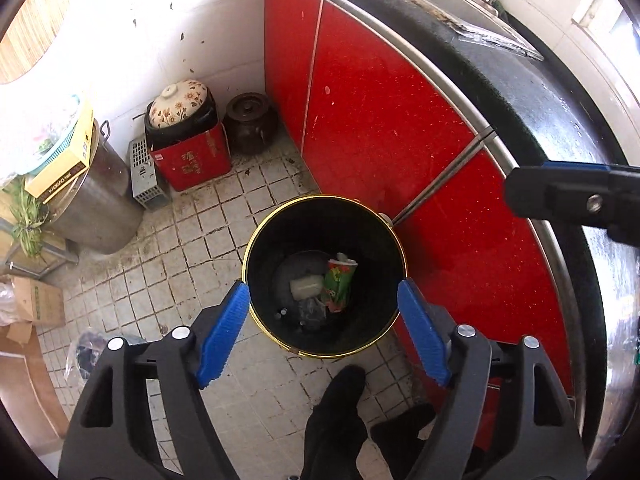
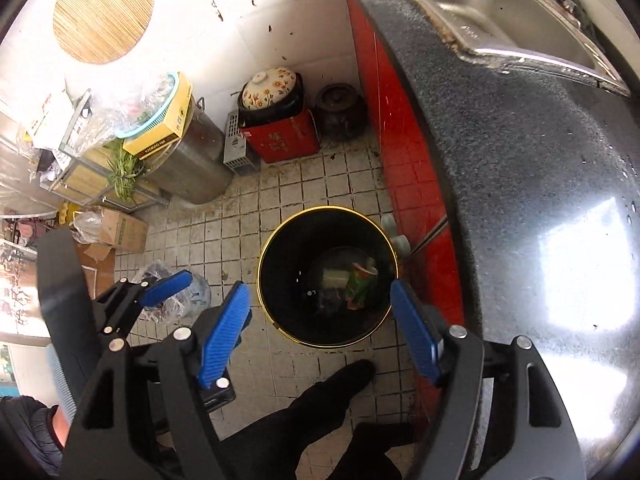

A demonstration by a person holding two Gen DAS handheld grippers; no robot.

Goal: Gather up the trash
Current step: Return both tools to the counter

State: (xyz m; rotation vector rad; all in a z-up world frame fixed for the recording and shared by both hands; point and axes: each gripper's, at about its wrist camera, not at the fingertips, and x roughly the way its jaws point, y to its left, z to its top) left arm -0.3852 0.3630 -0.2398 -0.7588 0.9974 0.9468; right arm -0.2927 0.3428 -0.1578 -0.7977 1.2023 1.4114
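Note:
A round black trash bin (image 1: pixel 280 232) (image 2: pixel 288 248) with a gold rim stands on the tiled floor against the red cabinets. At its bottom lie a green and red wrapper (image 1: pixel 338 284) (image 2: pixel 358 286), a whitish piece (image 1: pixel 306 286) (image 2: pixel 335 278) and some dark scraps. My left gripper (image 1: pixel 322 292) hangs above the bin, pointing down, open, with nothing between its blue pads. My right gripper (image 2: pixel 318 292) is also above the bin, open and empty. One of the left gripper's fingers (image 2: pixel 166 286) shows at the lower left of the right wrist view.
Red cabinet doors (image 1: pixel 380 120) and a dark countertop (image 1: pixel 540 120) with a steel sink (image 2: pixel 500 12) run along the right. A red box (image 1: pixel 192 164) under a floral pot, a brown jar (image 1: pixel 250 122), a steel pot (image 1: pixel 96 208), a plastic bag (image 1: pixel 88 352) and the person's dark shoe (image 1: pixel 340 400) crowd the floor.

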